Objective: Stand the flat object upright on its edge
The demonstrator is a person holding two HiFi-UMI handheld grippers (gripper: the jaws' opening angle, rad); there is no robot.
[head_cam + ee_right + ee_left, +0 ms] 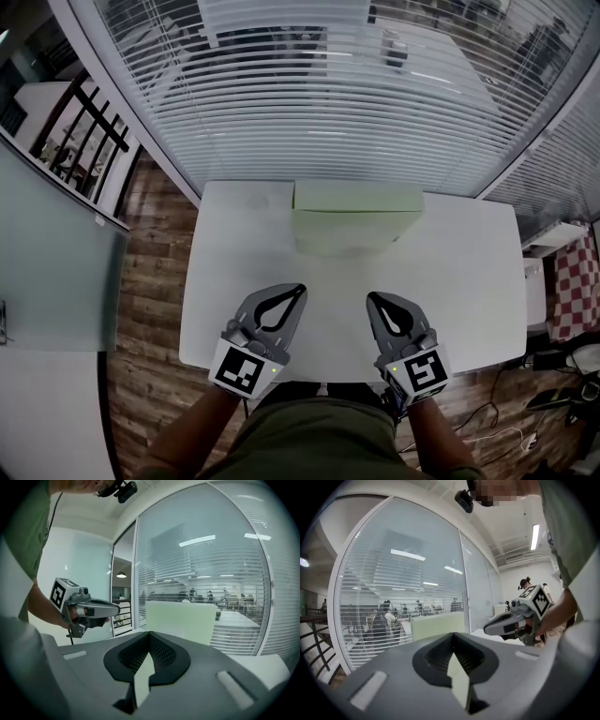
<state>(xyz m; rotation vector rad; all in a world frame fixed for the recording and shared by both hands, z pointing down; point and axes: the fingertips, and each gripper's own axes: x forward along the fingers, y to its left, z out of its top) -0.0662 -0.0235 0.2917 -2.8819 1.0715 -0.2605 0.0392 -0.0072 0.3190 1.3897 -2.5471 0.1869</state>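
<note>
White table point(469, 281) carries pale green flat box point(356, 220), seemingly upright; left gripper point(301, 288) and right gripper point(371, 297), both pressed together empty short of it, must avoid toppling it.

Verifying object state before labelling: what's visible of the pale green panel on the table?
The pale green panel is a plain matte rectangle, seemingly card or foam board, with one horizontal line across it in the head view. It looks upright at the far edge of the white table, by the window blinds; contact with them can't be told. The left hand-held gripper and right hand-held gripper, both shut, are apart from it.
</note>
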